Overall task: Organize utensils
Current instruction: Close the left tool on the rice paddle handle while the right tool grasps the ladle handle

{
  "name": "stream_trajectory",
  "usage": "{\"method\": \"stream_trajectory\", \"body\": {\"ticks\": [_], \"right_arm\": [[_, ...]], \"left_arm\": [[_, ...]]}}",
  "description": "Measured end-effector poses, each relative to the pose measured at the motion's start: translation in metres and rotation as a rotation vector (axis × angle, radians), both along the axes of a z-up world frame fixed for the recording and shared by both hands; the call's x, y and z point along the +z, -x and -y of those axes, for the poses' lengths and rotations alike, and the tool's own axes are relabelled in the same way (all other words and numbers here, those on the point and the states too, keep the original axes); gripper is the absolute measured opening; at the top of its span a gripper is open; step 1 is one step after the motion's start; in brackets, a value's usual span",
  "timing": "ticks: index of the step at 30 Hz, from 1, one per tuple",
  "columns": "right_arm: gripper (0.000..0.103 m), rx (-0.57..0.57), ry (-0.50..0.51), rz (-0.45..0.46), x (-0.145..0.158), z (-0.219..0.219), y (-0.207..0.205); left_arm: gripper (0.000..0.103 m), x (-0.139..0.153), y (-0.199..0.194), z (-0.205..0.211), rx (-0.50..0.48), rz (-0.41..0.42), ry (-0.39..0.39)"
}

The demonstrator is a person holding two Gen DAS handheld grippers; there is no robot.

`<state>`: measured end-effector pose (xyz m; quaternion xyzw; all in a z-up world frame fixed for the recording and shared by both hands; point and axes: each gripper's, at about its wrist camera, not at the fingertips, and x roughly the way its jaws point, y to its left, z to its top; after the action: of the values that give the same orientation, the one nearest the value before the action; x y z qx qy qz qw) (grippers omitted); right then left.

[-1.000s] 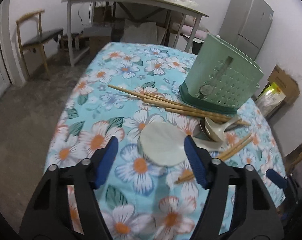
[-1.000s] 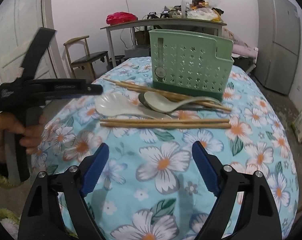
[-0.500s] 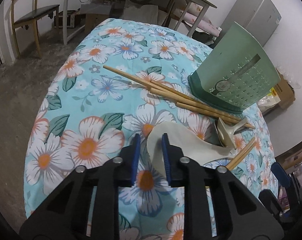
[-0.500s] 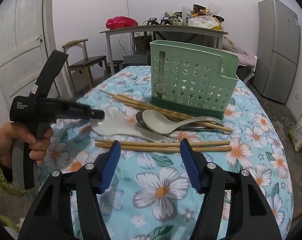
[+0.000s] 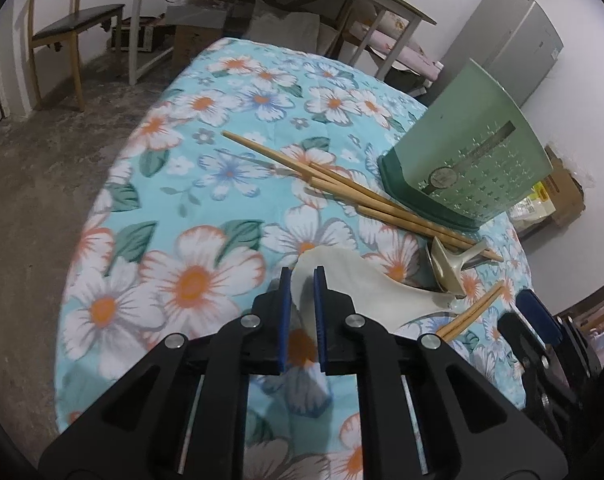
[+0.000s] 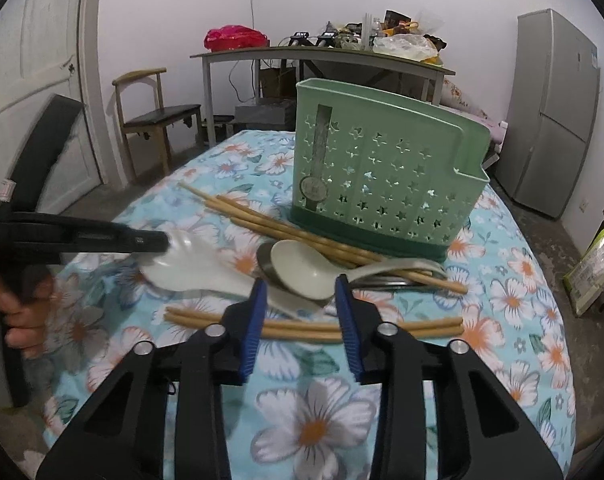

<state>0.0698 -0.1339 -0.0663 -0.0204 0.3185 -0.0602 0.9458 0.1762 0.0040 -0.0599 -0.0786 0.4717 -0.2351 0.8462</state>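
Left jaws now closed on the rice paddle; right jaws narrowing over the near chopsticks.

One second ago the left gripper (image 5: pixel 300 280) stood wide around the white rice paddle (image 5: pixel 342 276); its jaws are now narrow and clamp the rim of the paddle's blade, so the grasp is made and, by judgement, the lift toward the green utensil holder (image 6: pixel 386 184) can begin. The holder stands beyond the jaws on the floral worktop (image 6: pixel 314 412). The right gripper (image 6: pixel 299 308) has advanced and part-closed but remains empty, its jaws straddling the near chopstick pair (image 6: pixel 422 326) lying crosswise just ahead. The ladle spoon (image 6: pixel 302 266) rests just beyond, its handle over the far chopsticks (image 6: pixel 261 220).
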Motion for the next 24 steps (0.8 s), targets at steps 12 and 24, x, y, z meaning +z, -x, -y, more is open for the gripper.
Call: {"method": "stream_trajectory", "body": {"ticks": [12,24], "right_arm": [[0.018,0.036,0.098,-0.105,-0.027,-0.015,-0.042],[0.006,0.067,0.107,-0.056,-0.018,-0.022,-0.033]], "left_arm": [[0.008,0.014,0.004,-0.034,0.091,0.036,-0.018],[0.003,0.054,0.016,-0.051,0.132,0.146,0.015]]}}
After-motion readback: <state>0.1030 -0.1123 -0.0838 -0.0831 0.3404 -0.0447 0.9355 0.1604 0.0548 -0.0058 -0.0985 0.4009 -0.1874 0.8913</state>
